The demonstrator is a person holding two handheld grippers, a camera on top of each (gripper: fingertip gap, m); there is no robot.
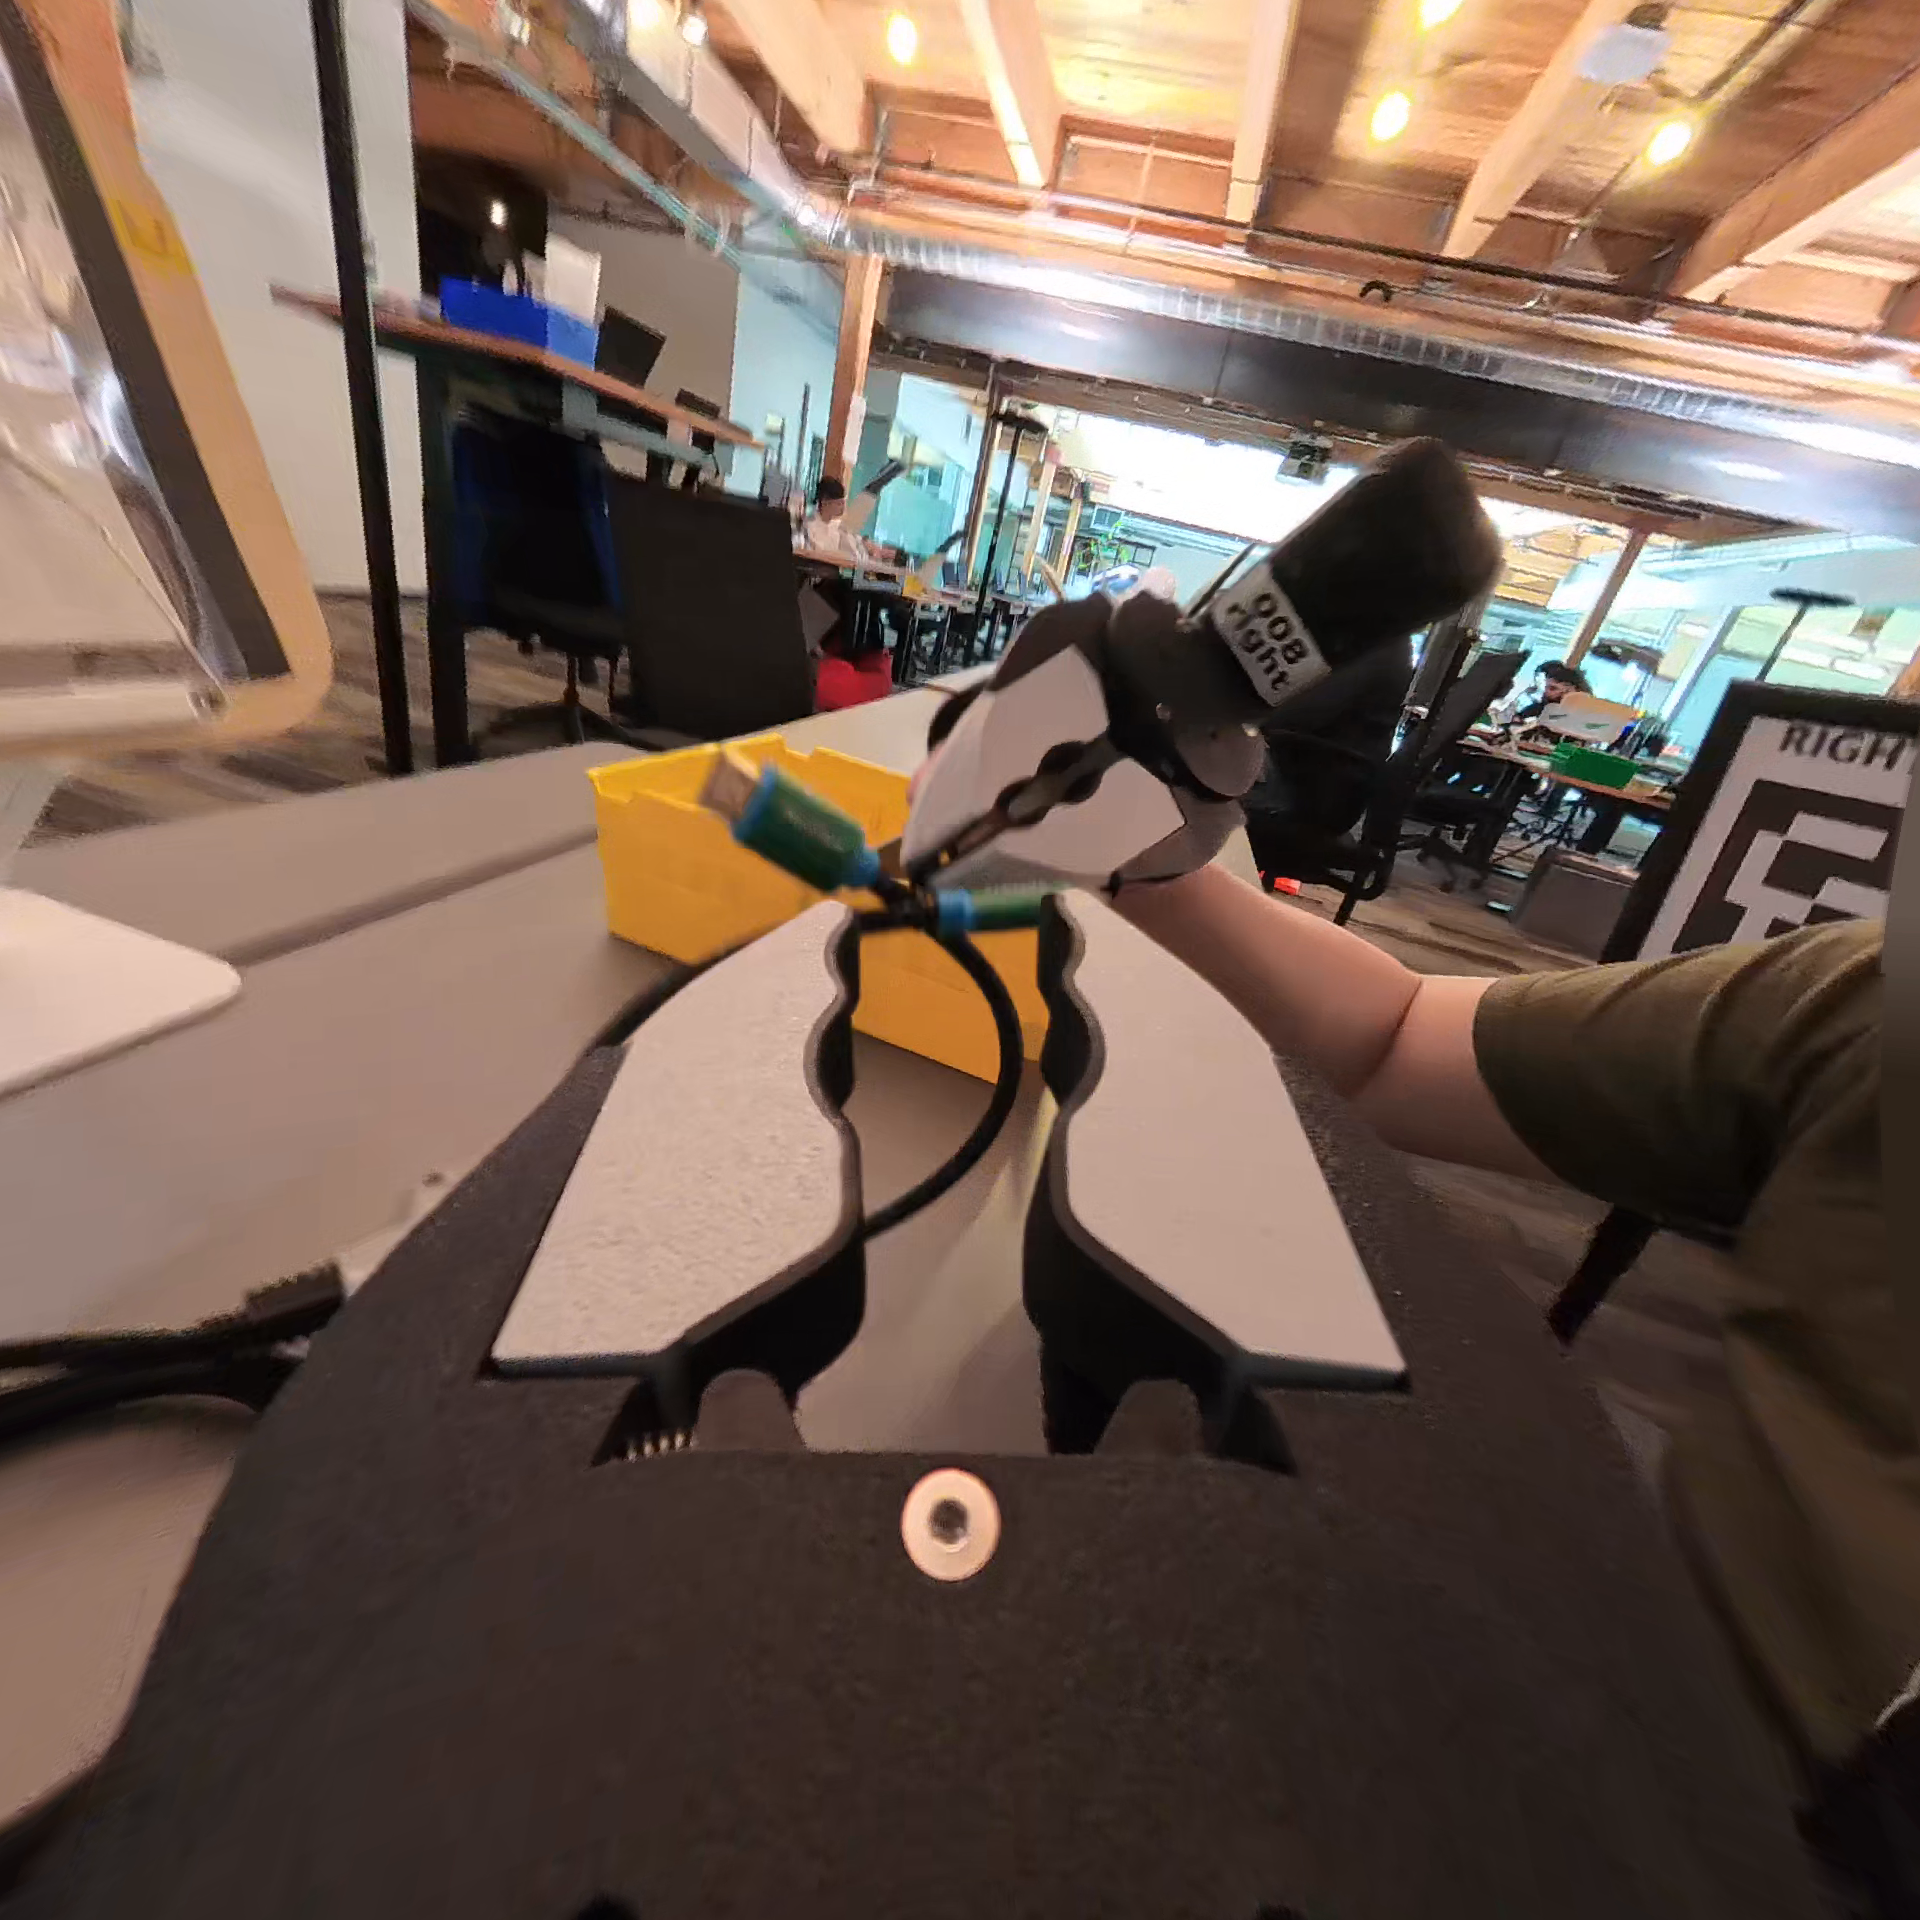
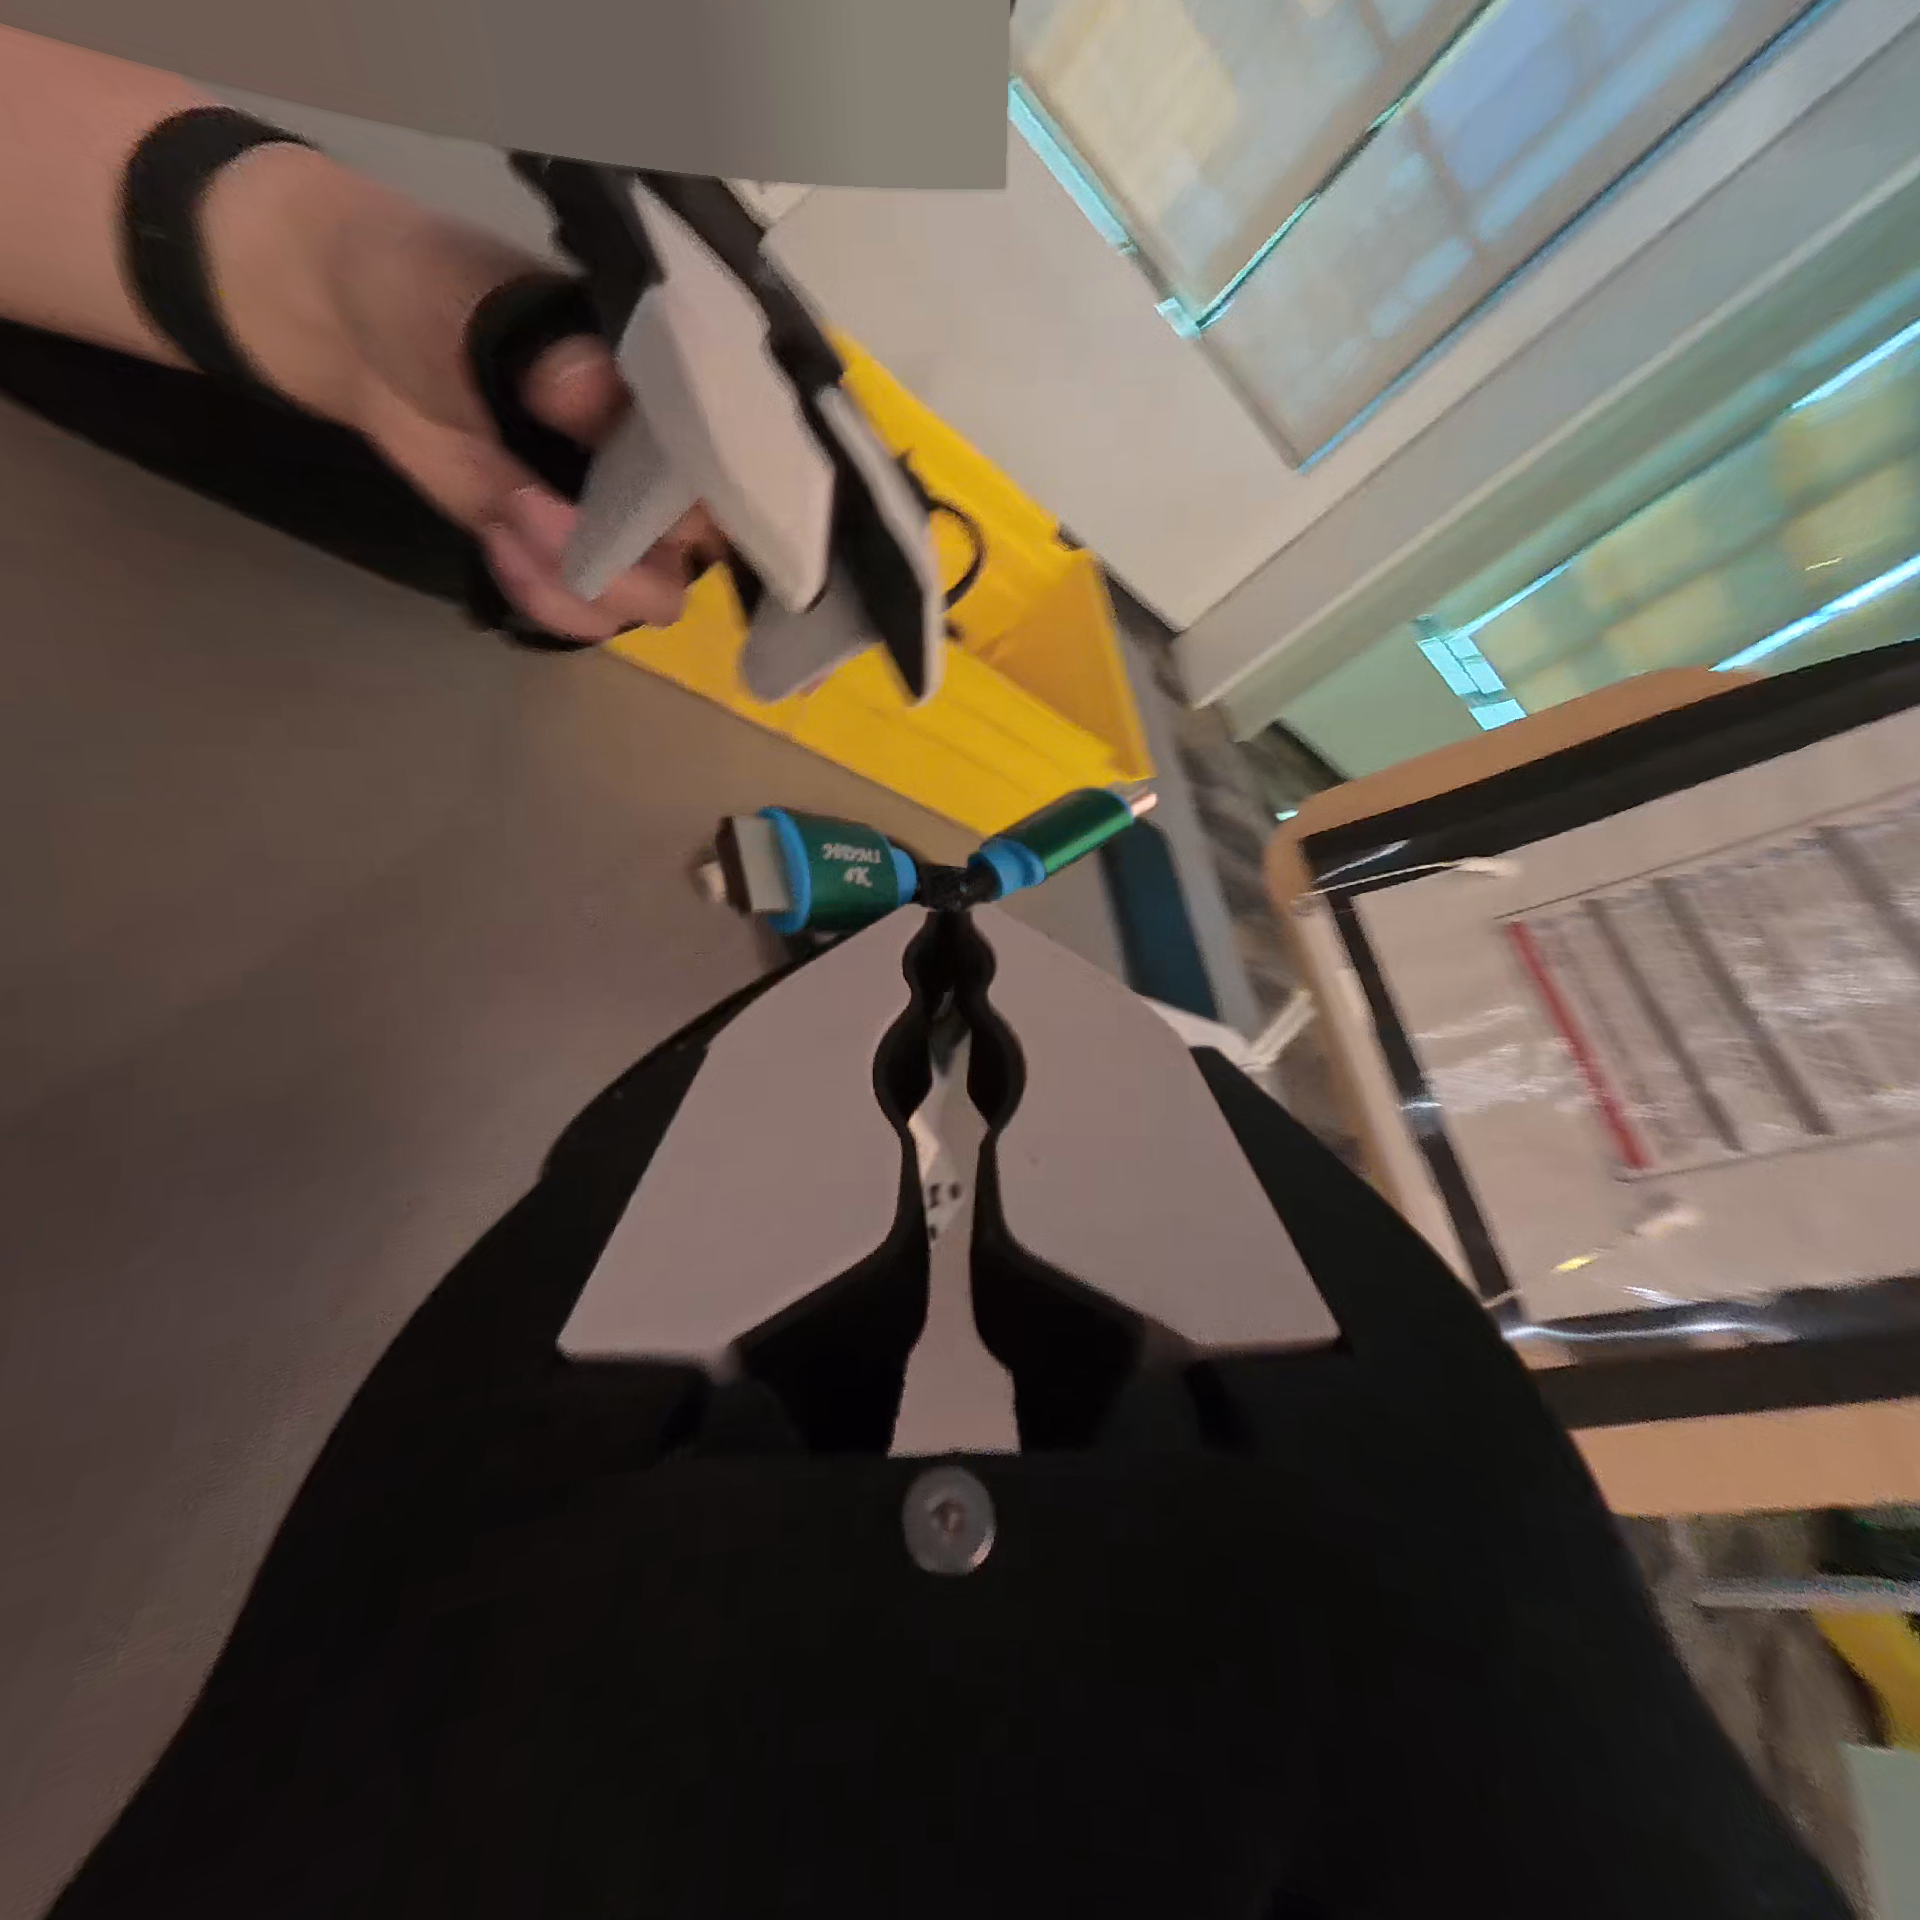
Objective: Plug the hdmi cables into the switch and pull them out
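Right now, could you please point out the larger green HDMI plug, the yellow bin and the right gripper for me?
larger green HDMI plug (image 2: 844,871), right wrist view, on its green shell.
yellow bin (image 1: 675,862), left wrist view, on its near side wall.
right gripper (image 2: 948,914), right wrist view, between its fingertips.

Open-plan office — desks (image 1: 582,384), office chairs (image 1: 707,613), people at workstations (image 1: 831,520) — under exposed timber ceiling beams (image 1: 997,83).

Yellow bin (image 1: 727,862) is sitting on the tabletop (image 1: 312,1039) just ahead of the left tongs (image 1: 945,935), blocking forward passage; bare tabletop is lying open leftward.
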